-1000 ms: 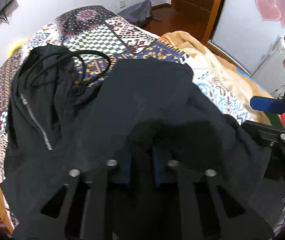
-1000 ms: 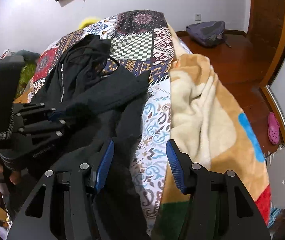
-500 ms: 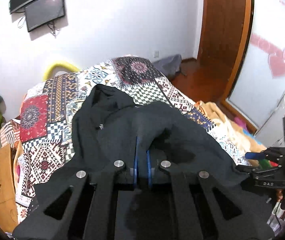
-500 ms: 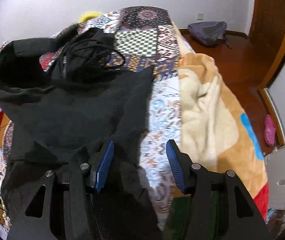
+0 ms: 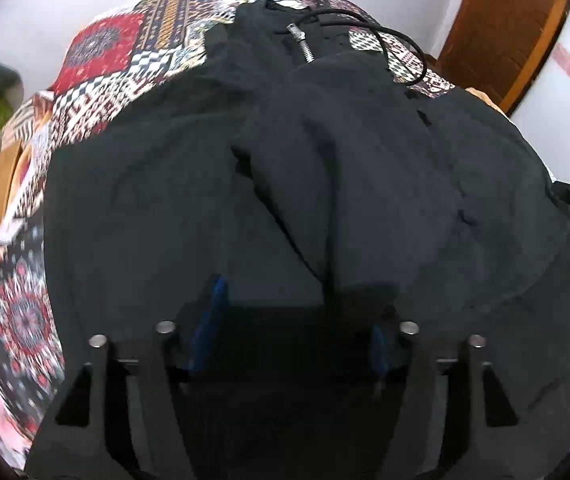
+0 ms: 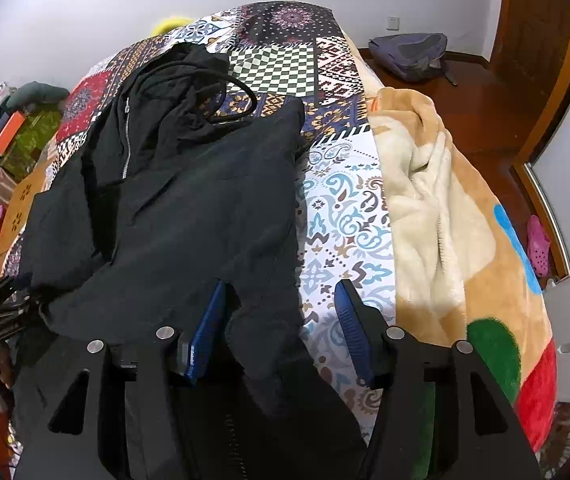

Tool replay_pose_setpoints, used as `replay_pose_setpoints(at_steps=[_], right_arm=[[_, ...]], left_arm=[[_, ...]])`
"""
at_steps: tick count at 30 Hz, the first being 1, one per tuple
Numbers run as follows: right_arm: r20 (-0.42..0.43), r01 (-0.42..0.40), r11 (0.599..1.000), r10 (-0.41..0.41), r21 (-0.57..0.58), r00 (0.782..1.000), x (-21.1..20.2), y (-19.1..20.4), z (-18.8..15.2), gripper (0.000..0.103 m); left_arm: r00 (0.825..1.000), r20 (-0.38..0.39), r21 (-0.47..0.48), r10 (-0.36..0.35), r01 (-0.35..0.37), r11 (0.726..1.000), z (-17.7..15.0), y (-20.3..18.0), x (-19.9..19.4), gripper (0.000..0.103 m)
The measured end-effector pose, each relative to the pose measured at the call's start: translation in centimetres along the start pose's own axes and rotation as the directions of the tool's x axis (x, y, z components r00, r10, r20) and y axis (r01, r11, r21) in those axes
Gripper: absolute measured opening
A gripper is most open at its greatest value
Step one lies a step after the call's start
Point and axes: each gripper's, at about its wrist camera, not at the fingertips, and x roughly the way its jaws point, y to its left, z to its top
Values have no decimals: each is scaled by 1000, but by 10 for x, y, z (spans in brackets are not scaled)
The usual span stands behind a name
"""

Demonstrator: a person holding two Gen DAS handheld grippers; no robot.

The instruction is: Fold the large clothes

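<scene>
A large black zip hoodie (image 5: 325,168) lies on the patterned bedspread (image 5: 97,64), its zipper and drawstring at the far end. In the right wrist view the hoodie (image 6: 189,200) covers the bed's left half, its hem by the near edge. My left gripper (image 5: 297,320) is open, its blue pads wide apart just above the hoodie's near hem, holding nothing. My right gripper (image 6: 281,316) is open over the hoodie's right hem edge, with cloth lying between the pads. The left gripper (image 6: 1,312) shows at the far left there.
A beige fleece blanket (image 6: 437,208) lies on the bed's right half. A grey backpack (image 6: 413,56) sits on the wooden floor beyond the bed. Clutter and an orange box (image 6: 13,128) stand at the left. A wooden door (image 5: 505,28) is at the right.
My left gripper was shut on the hoodie, lifted it, then lowered it towards the bed and opened. The hoodie now lies flatter, folded over itself. The right gripper stayed open.
</scene>
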Motion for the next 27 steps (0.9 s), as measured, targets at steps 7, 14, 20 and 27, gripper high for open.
replay_pose_setpoints(at_steps=[7,14,20,27], right_arm=[[20,0,1000,0,-25,1000,2,2,-4,56],[30,16,996,-13,-82,999,5,13,-6,63],[27,5,997,-3,-73,1000,7,10,-6,63],[30,25,997,-23,-74,999,7,12,-7,63]], left_arm=[[998,65,-92,11,-5,996,7,14,-17,82],[969,111,-365,-222,248,897,-7,67,-14,81],[927,208,-476,-312,374,796,-28,89,-24,81],[959,188,-438,-212,275,856,-37,93,-40,80]])
